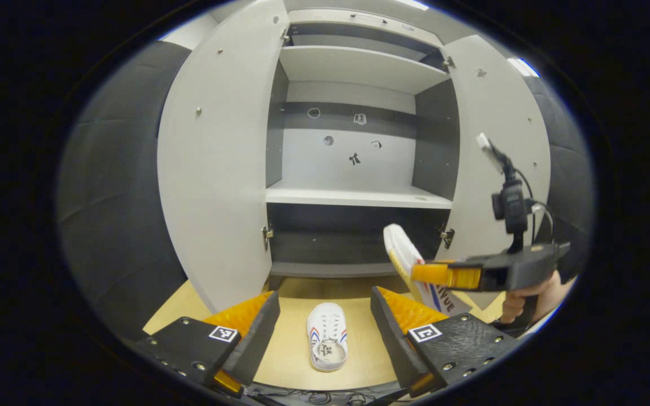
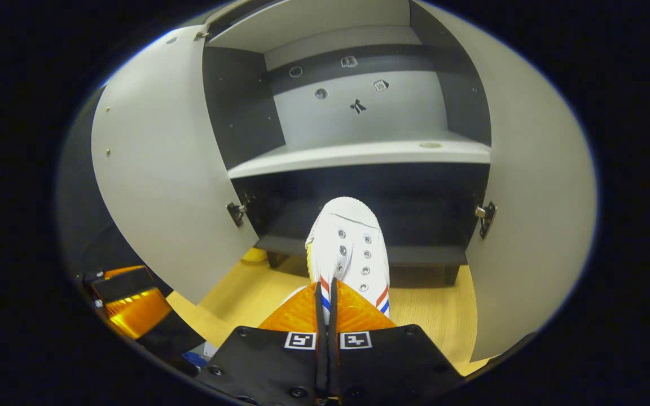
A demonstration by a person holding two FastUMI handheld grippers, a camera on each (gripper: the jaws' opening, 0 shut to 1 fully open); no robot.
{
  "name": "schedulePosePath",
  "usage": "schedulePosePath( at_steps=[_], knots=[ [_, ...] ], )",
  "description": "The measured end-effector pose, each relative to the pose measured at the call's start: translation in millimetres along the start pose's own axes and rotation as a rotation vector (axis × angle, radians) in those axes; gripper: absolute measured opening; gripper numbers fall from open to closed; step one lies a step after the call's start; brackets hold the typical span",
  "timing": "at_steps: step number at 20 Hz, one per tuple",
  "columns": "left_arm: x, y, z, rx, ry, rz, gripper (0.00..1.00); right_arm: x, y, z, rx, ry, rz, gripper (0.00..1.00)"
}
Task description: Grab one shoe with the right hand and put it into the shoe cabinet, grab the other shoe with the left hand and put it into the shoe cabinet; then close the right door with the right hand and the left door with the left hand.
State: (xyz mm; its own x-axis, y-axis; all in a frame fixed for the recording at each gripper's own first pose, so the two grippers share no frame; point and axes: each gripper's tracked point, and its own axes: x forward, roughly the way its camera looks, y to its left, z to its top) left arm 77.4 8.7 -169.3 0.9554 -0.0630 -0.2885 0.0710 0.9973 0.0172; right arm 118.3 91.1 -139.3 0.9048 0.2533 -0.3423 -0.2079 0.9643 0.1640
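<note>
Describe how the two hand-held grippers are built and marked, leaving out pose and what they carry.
Each gripper has two broad wedge-shaped fingers on black bolted plates, and each plate bears a small square black-and-white marker. This shows on the left gripper and the right gripper. From the side, the right gripper is a black pistol-shaped body with a small black camera on a post, thin black cables and a hand round its grip.

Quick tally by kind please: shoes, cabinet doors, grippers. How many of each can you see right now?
Shoes: 2, one on the floor, one held by the right gripper.
Cabinet doors: 2, left door and right door, both open.
Grippers: 2, left gripper and right gripper.
Total: 6
</note>
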Motion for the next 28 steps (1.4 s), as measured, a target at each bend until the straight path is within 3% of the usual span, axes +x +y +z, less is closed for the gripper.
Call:
schedulePosePath(
  at_steps=[7,17,22,28],
  knots=[
    [-4.3,5.6,6.4,-0.019,-0.031,0.015,0.92,4.9,1.8,105.2,-0.003,-0.212,0.002,0.0],
    [-8.4,21.9,11.8,-0.002,-0.028,0.058,0.92,58.7,-36.9,233.3,0.046,-0.442,-0.102,0.01],
    [-11.8,29.1,16.7,-0.002,-0.032,0.089,0.92,93.7,-67.9,265.8,0.067,-0.461,-0.179,0.01],
    [-13.2,39.5,17.6,-0.015,-0.03,0.124,0.92,127.2,-87.0,268.9,0.129,-0.427,-0.199,0.01]
  ],
)
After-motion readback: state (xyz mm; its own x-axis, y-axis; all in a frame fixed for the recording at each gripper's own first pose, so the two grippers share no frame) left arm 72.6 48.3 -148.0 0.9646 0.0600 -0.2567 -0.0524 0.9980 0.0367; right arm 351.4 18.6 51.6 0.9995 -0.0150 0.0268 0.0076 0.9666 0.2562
